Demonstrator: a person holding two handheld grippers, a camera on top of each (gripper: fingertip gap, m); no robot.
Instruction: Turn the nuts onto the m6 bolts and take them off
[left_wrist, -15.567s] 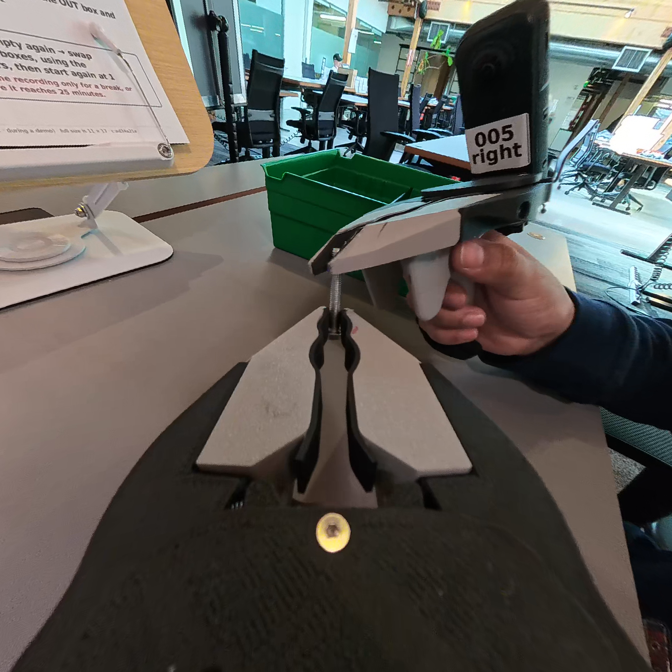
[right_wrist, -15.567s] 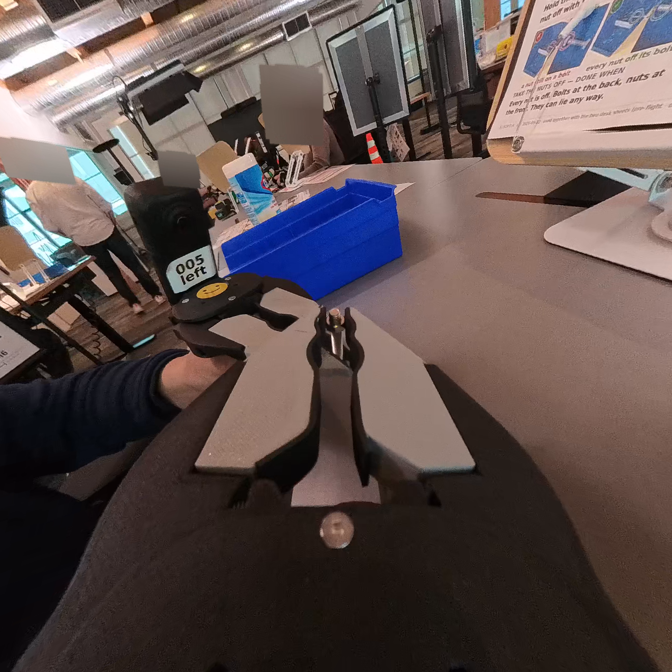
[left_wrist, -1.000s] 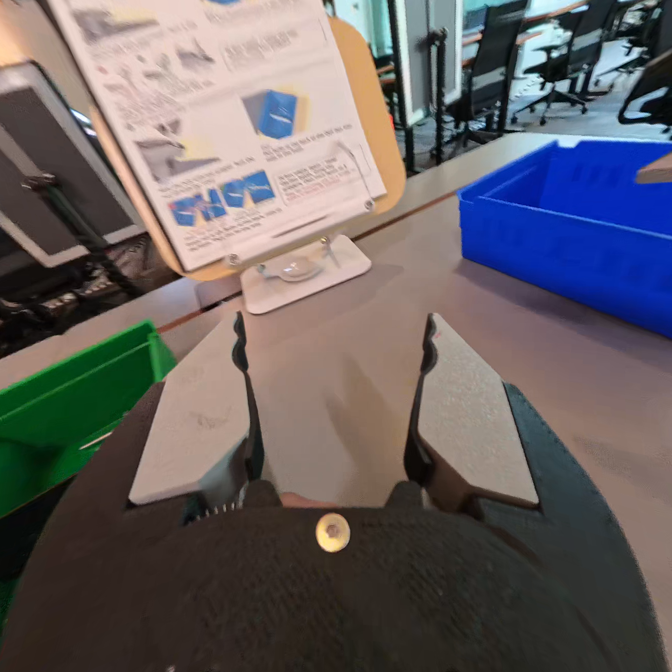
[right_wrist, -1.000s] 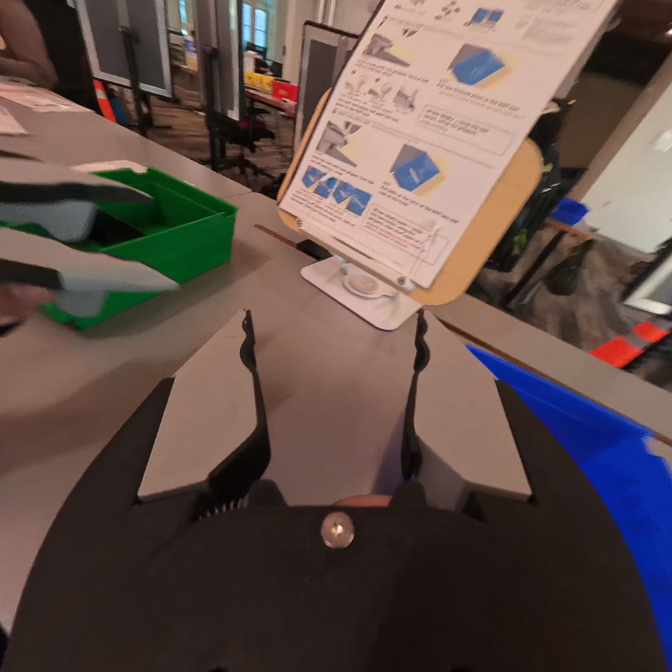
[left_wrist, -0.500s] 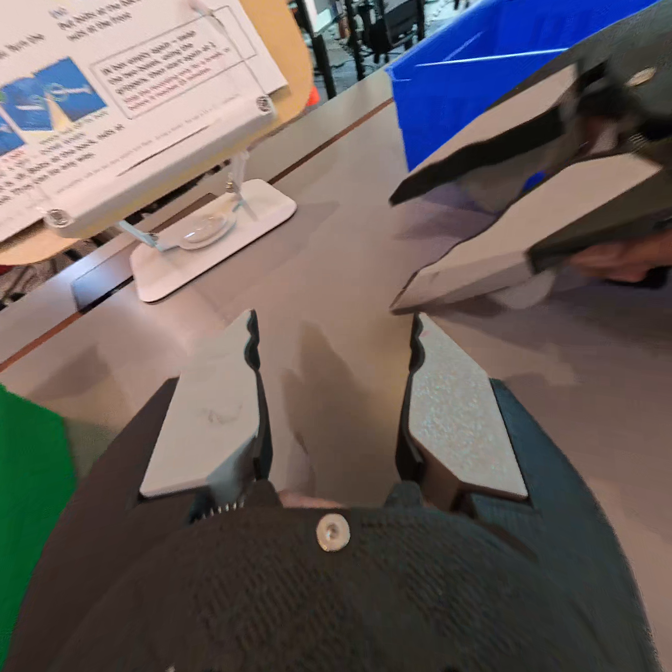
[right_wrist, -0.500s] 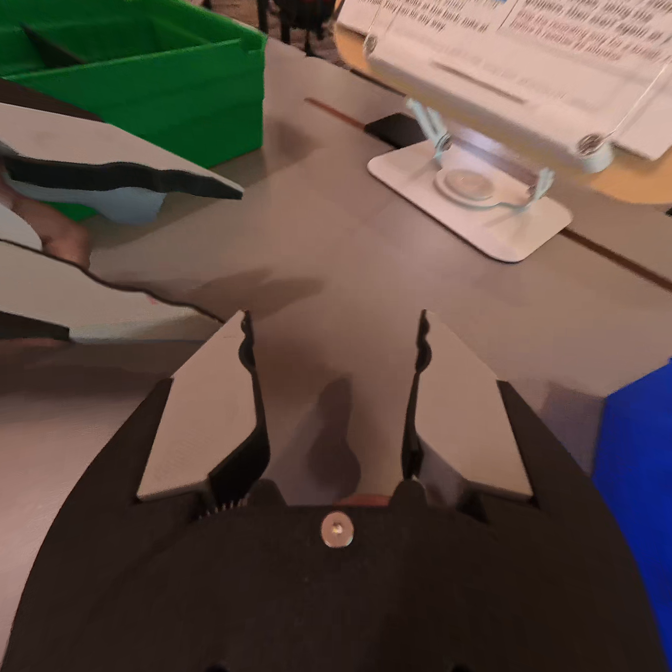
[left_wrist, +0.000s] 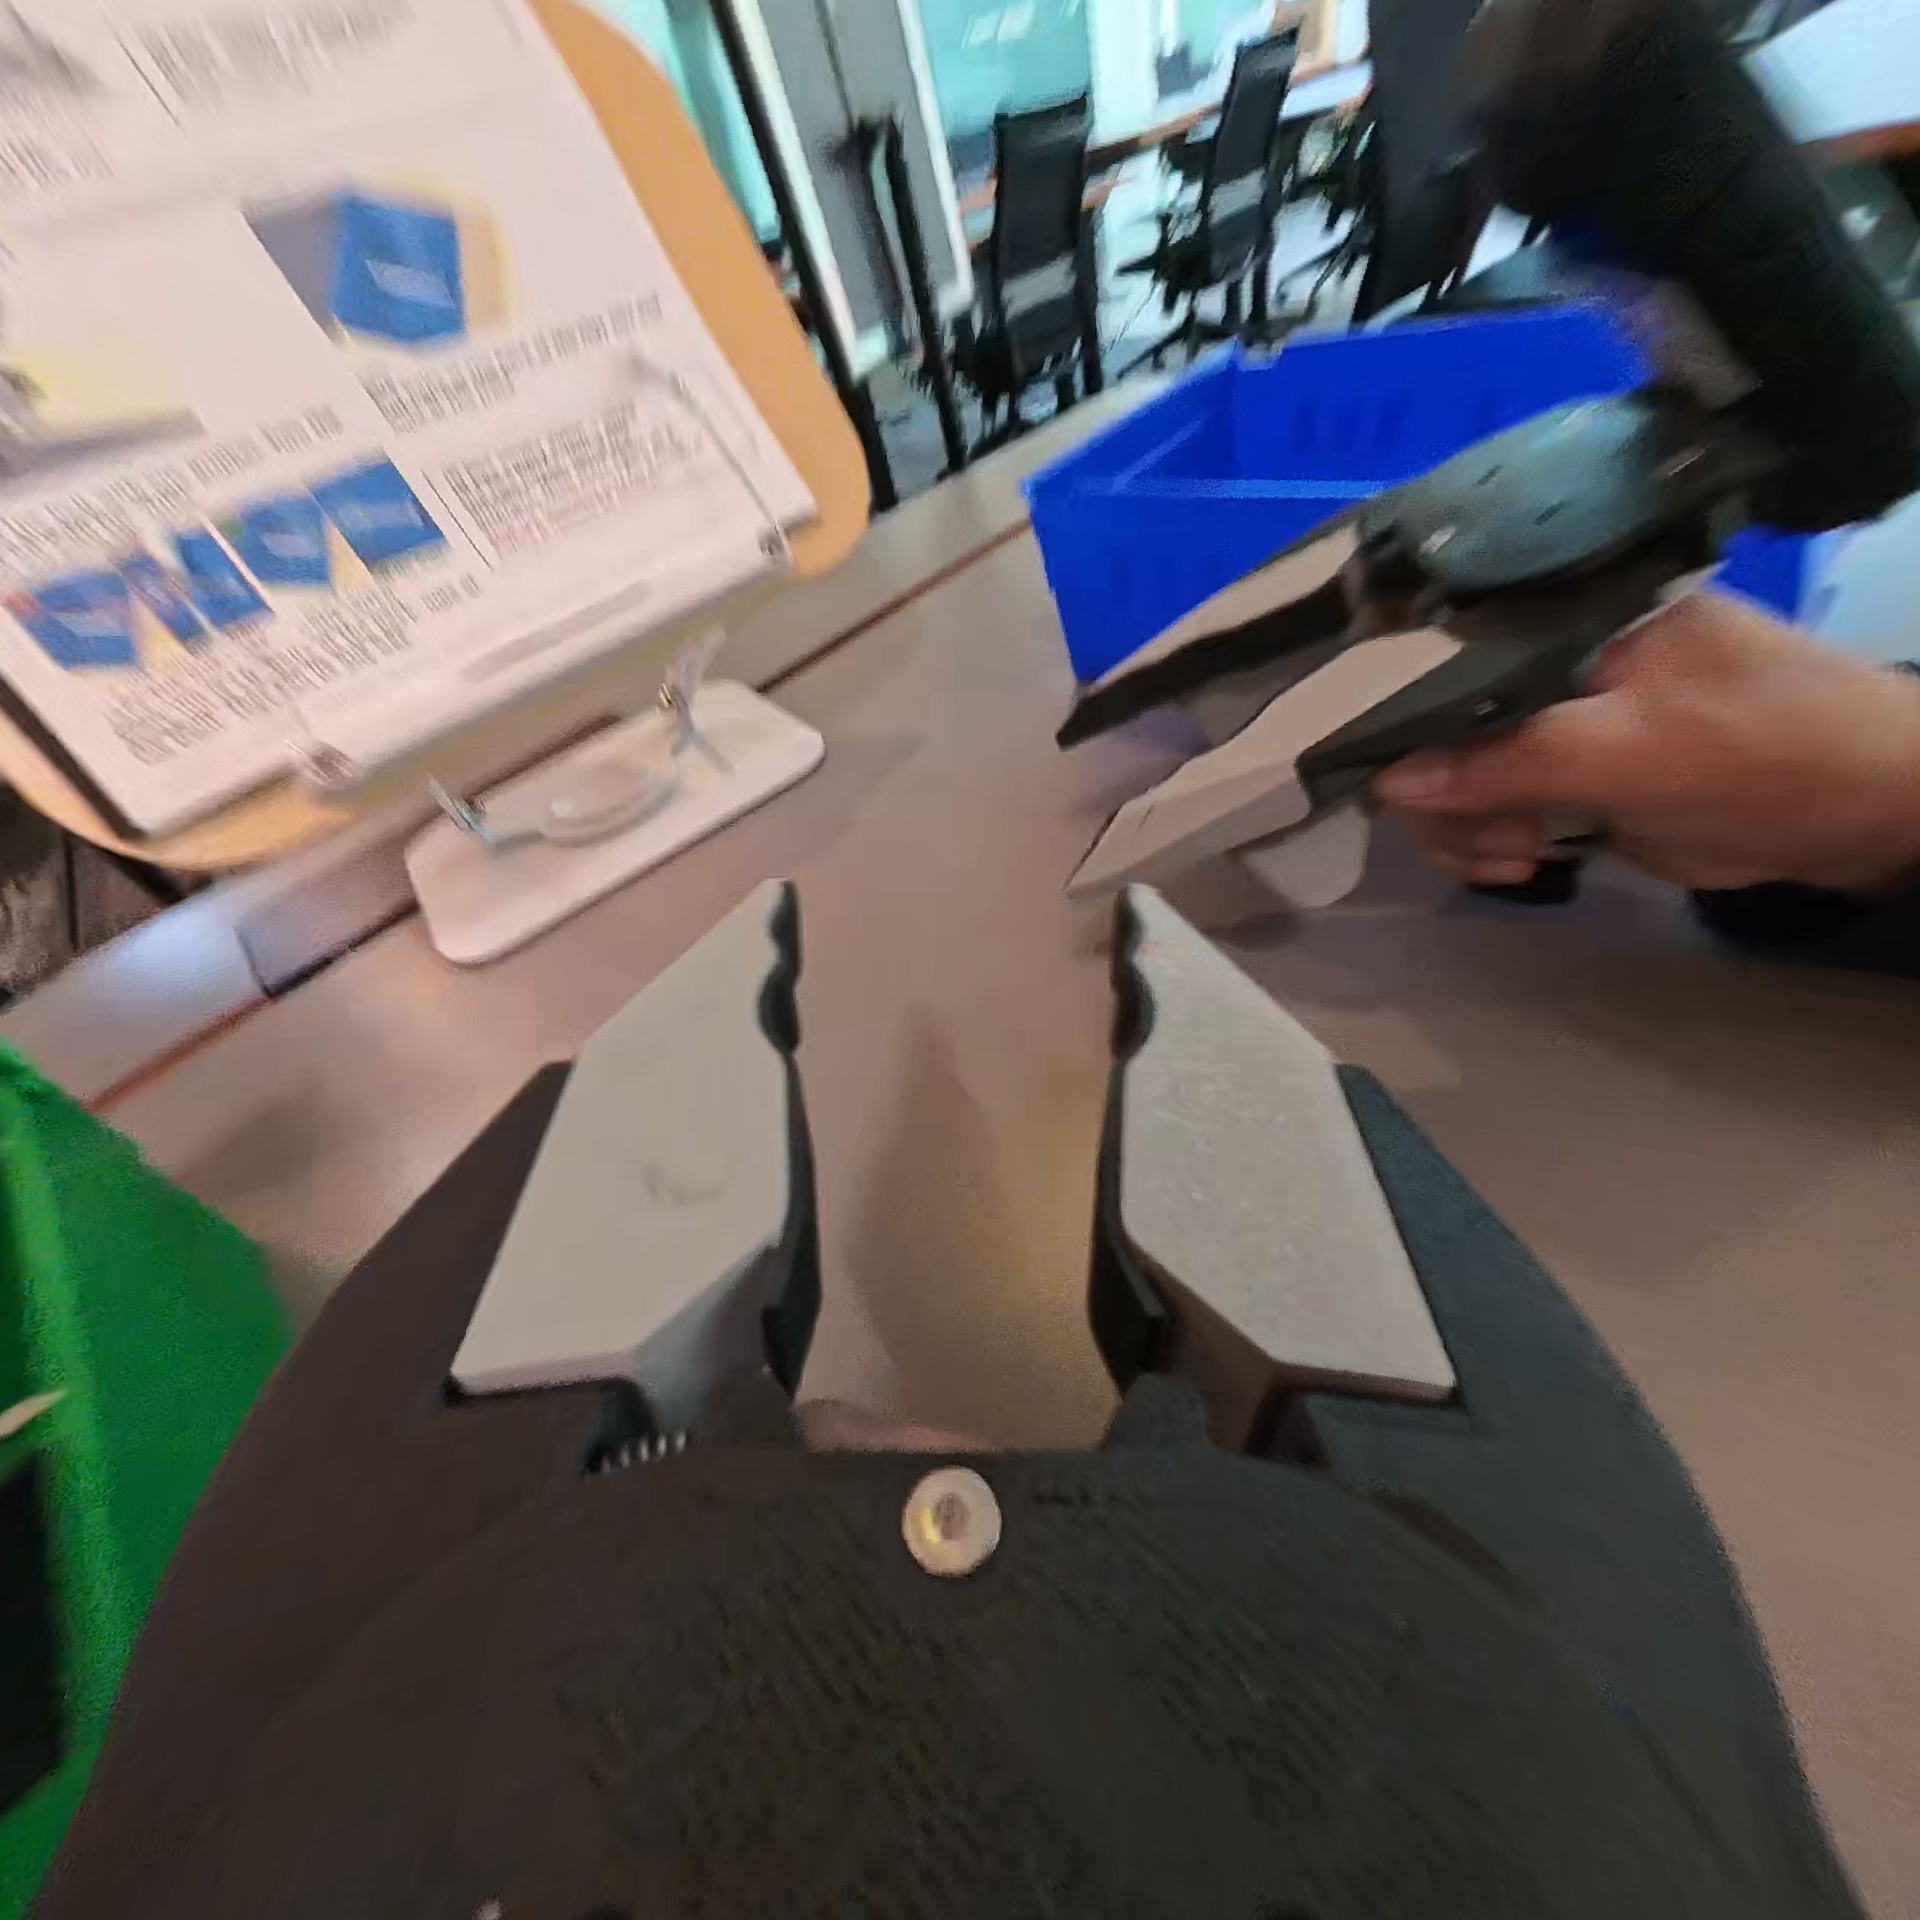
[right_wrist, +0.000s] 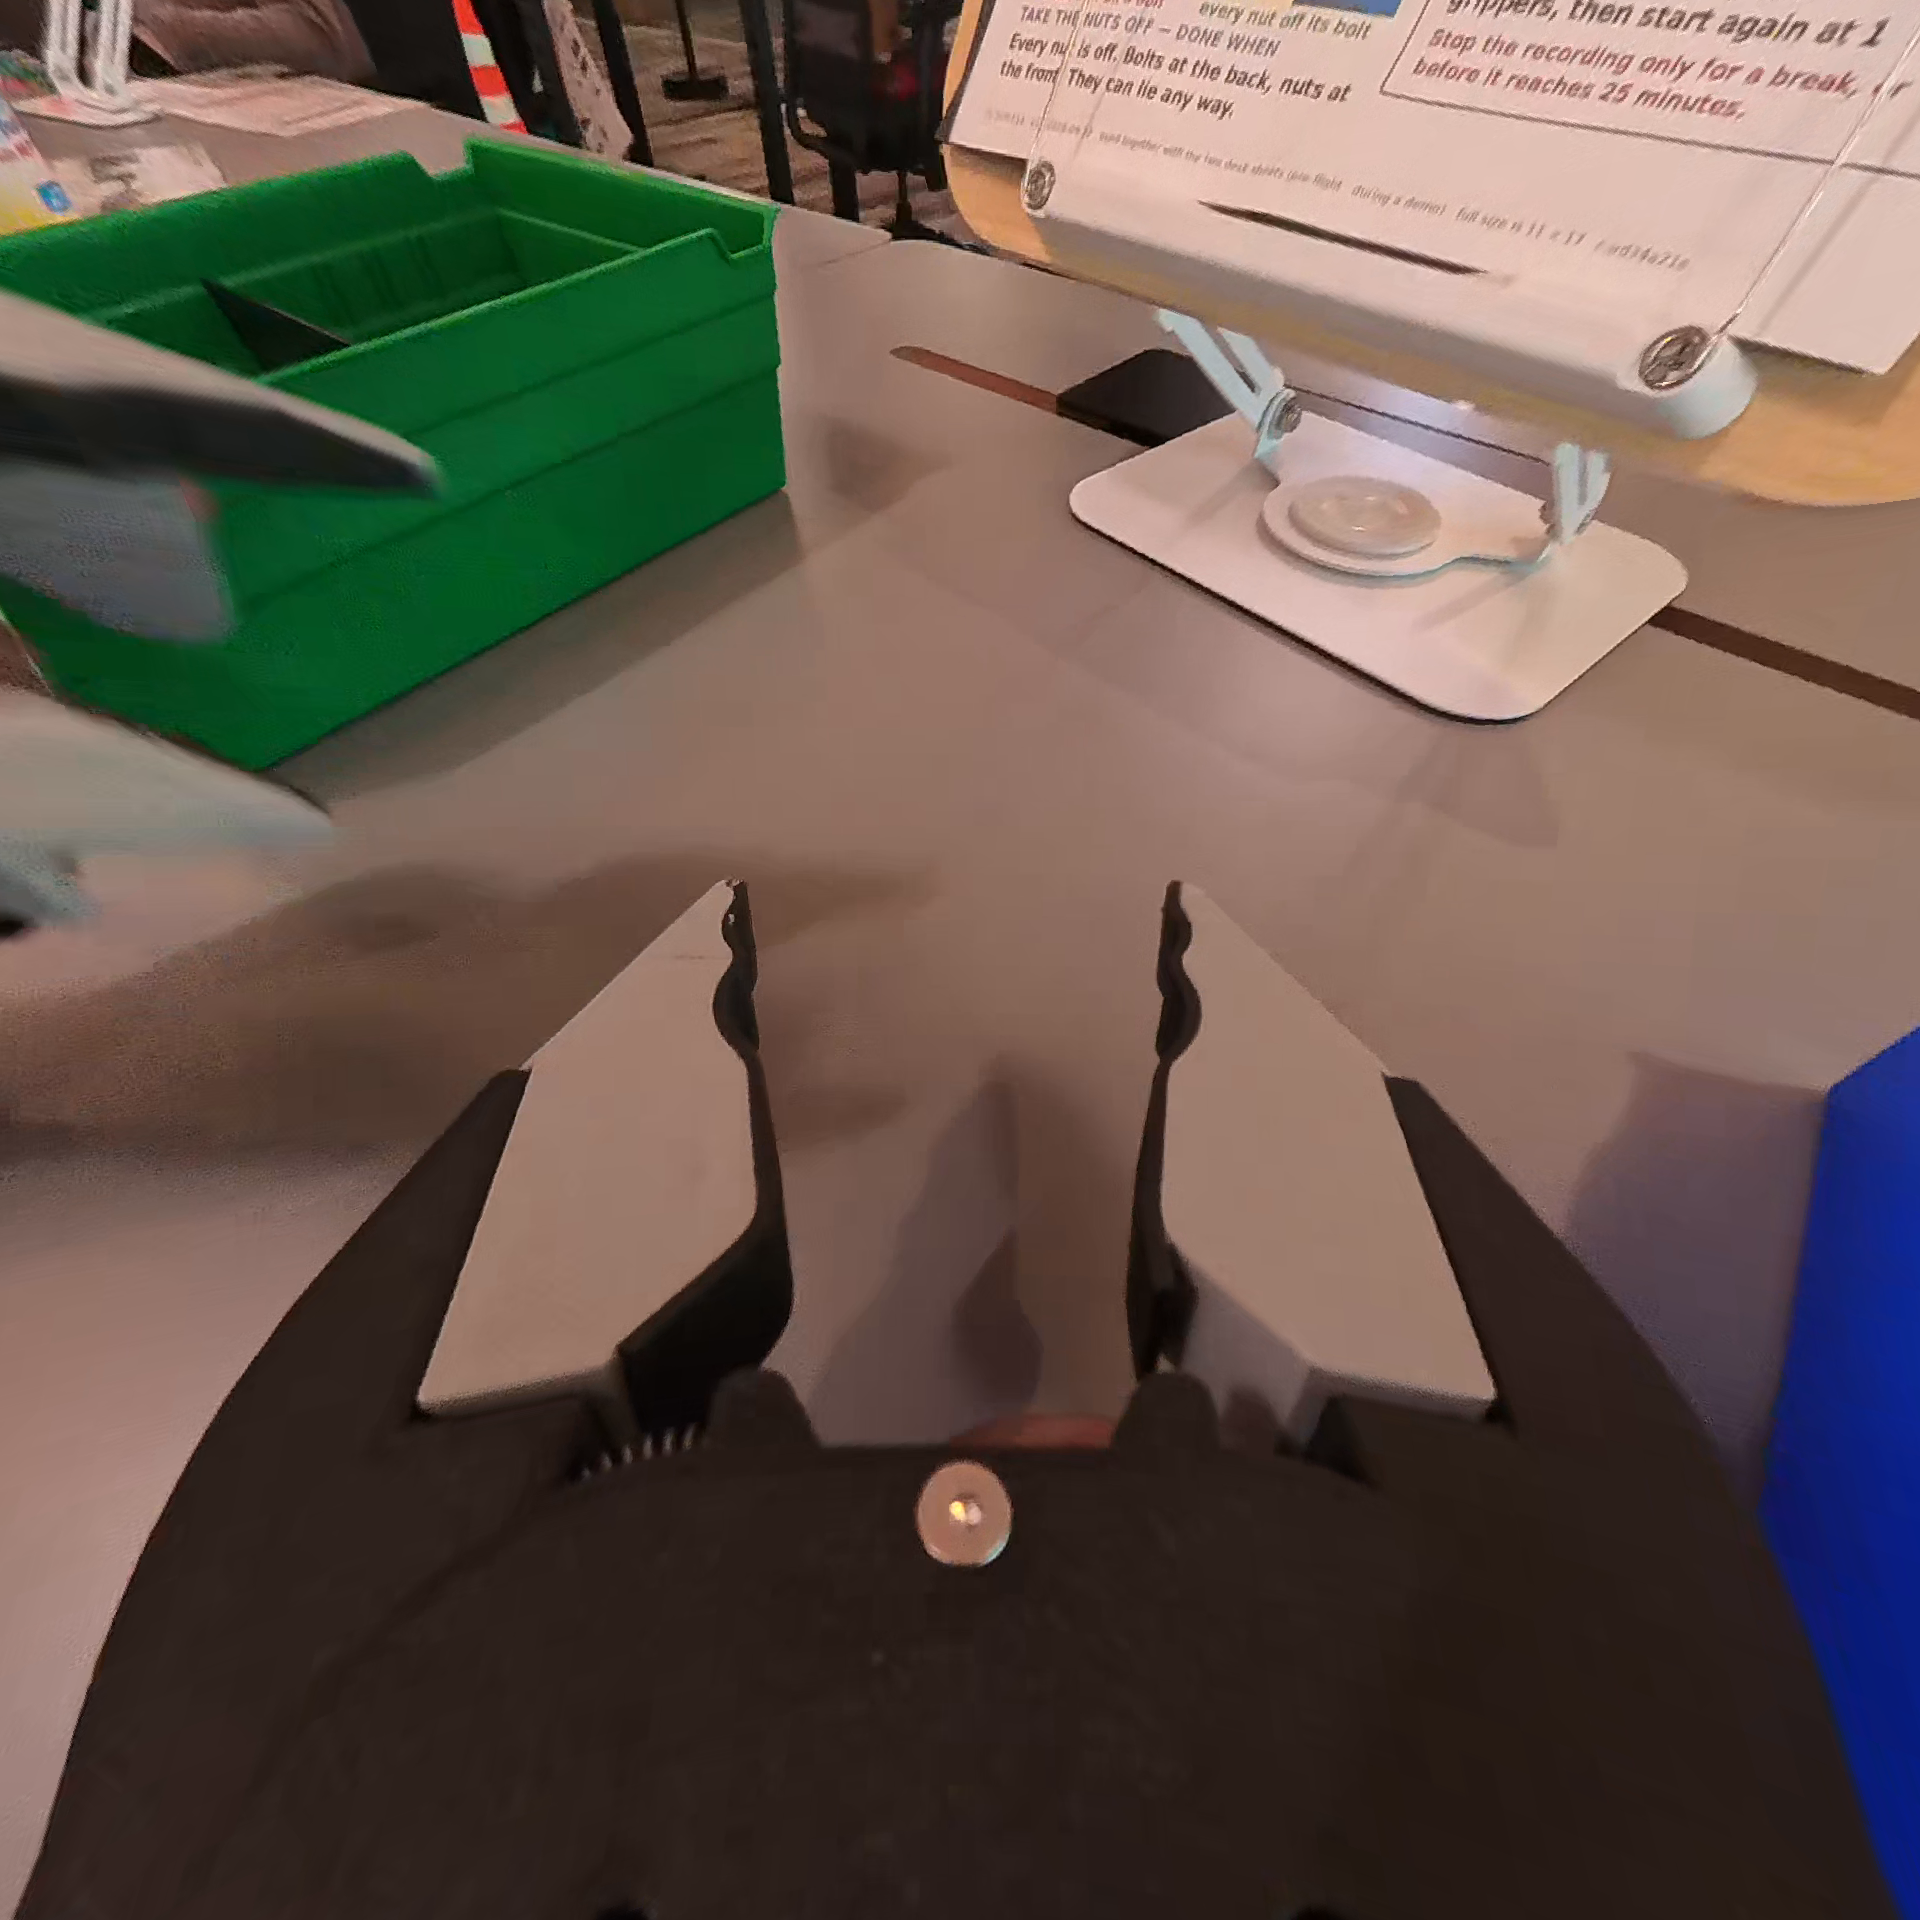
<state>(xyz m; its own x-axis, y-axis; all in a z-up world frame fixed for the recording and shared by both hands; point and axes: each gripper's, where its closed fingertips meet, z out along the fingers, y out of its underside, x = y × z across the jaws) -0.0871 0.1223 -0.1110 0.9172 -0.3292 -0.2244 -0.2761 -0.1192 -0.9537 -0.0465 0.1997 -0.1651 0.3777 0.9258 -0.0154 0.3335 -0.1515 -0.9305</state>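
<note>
No nuts or bolts show in either view. My left gripper (left_wrist: 951, 914) is open and empty, low over the grey table (left_wrist: 1455, 1143). My right gripper (right_wrist: 951, 904) is open and empty too, over the same table (right_wrist: 935, 748). In the left wrist view the right gripper (left_wrist: 1075, 810) shows at the right, held by a hand (left_wrist: 1683, 769), its tips close to my left gripper's right fingertip. In the right wrist view the left gripper's fingers (right_wrist: 156, 436) show blurred at the left edge.
A green divided bin (right_wrist: 499, 416) stands at the left; it also shows in the left wrist view (left_wrist: 94, 1351). A blue bin (left_wrist: 1299, 468) stands at the right, its wall in the right wrist view (right_wrist: 1860, 1455). An instruction sheet on a white stand (right_wrist: 1382, 571) stands at the back (left_wrist: 613, 800).
Both grippers dipped toward the table and came close together in the middle. The left wrist view has since tilted back up. Both stayed open.
</note>
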